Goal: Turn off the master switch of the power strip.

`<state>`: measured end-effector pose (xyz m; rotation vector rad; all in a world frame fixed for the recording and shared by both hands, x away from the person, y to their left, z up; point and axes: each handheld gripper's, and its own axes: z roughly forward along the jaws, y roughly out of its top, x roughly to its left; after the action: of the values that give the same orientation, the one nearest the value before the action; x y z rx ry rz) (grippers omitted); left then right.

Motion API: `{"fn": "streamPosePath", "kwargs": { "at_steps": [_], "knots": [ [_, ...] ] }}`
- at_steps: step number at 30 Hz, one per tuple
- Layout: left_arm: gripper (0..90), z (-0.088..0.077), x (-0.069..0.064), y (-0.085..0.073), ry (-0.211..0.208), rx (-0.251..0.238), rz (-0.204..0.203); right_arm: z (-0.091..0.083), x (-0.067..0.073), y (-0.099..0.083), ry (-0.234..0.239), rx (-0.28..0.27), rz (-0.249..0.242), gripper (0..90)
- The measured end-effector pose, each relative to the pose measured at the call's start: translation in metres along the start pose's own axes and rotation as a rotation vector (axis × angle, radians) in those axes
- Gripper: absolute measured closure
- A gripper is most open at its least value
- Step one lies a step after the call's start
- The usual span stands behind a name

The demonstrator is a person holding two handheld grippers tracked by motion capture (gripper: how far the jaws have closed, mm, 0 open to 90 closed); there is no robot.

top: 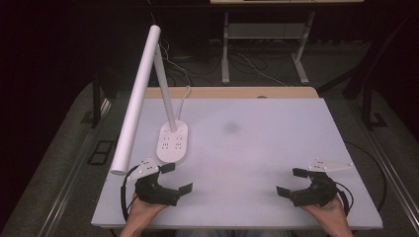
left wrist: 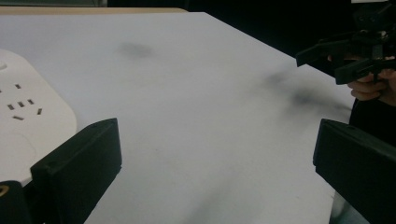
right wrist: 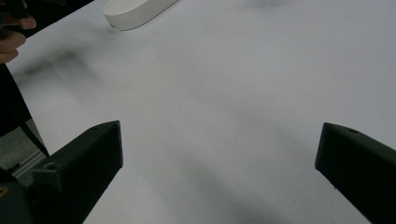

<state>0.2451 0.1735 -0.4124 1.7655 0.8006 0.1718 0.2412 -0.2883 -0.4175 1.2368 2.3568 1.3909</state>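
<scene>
Jaws released on both units — the left gripper (top: 177, 178) and the right gripper (top: 290, 181) each stand spread wide with nothing between them, held low over the near edge of the white tabletop (top: 257, 148). A white desk lamp (top: 143, 94) stands at the tabletop's left — its oval base with sockets (top: 173, 142) lies just beyond the left gripper, apart from it. The right gripper is well apart from the lamp.

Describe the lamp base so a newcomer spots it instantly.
Start at the white table, then go to its left half. There the white oval lamp base lies flat, just beyond the left tongs. Socket slots dot its top, and a slanted stem rises from it.
</scene>
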Motion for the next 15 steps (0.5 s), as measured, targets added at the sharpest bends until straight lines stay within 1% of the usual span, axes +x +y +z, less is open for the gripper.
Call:
{"fn": "streamPosePath", "kwargs": {
  "at_steps": [5, 6, 10, 11, 15],
  "knots": [
    [0.1, -0.001, 0.0, 0.003, 0.0, 0.003, -0.007, 0.001, 0.0, 0.0, 0.002, 0.007, -0.004, 0.1],
    [0.1, -0.001, 0.0, 0.004, 0.0, 0.006, -0.002, 0.001, 0.001, 0.0, 0.0, 0.009, -0.003, 0.1],
    [0.1, -0.003, 0.001, 0.01, 0.002, 0.01, -0.008, 0.0, 0.001, 0.0, 0.0, 0.01, 0.005, 0.1],
    [0.1, -0.003, 0.002, 0.011, 0.0, 0.015, -0.002, 0.0, 0.0, 0.0, -0.003, 0.009, 0.002, 0.1],
    [0.1, -0.004, 0.003, 0.015, 0.0, 0.028, -0.004, 0.0, -0.001, -0.001, -0.007, 0.006, 0.004, 0.1]
  ]
}}
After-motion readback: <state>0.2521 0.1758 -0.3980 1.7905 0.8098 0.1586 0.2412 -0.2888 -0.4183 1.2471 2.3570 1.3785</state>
